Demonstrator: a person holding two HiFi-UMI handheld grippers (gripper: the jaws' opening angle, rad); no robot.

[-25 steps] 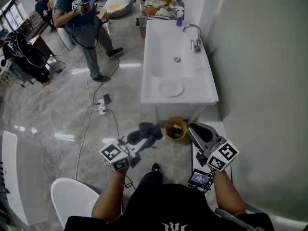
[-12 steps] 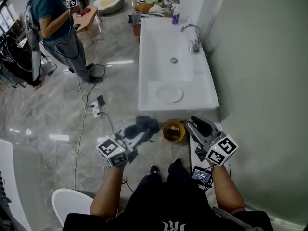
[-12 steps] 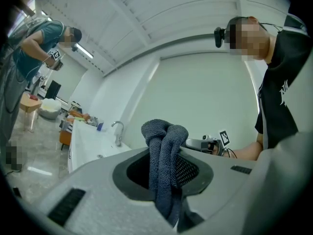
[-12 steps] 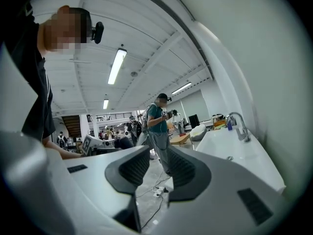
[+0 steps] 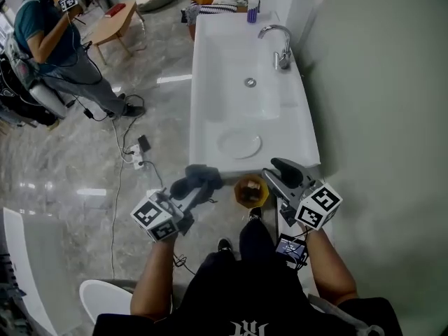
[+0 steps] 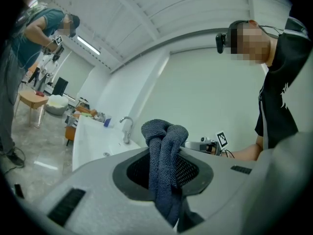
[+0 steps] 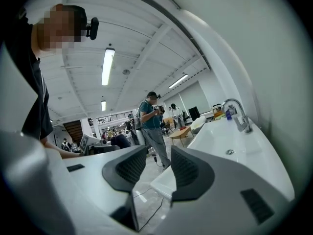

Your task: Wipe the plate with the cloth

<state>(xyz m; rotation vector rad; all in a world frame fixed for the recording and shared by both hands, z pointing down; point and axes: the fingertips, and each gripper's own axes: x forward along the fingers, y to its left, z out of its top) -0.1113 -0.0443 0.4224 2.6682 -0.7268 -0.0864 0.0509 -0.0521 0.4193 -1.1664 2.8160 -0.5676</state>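
**A:** On the sink point(image 5: 210, 110), where is the plate point(image 5: 239, 144) lying?

**B:** Near its front edge. Left gripper point(image 6: 164, 173) fingers are clamping the cloth point(image 6: 164, 131); right gripper point(image 7: 155, 168) fingers have just been opening and are standing apart, empty. Bare floor point(image 5: 84, 166) is stretching out leftward.

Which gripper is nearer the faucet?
Right. The right gripper, its empty jaws just opening, is at the sink's near end on the faucet's side; the left gripper is farther left.

Dark cloth point(image 6: 164, 170) nubby terry; plate point(image 5: 239, 144) glossy white, probably ceramic; faucet point(image 5: 283, 58) polished metal.
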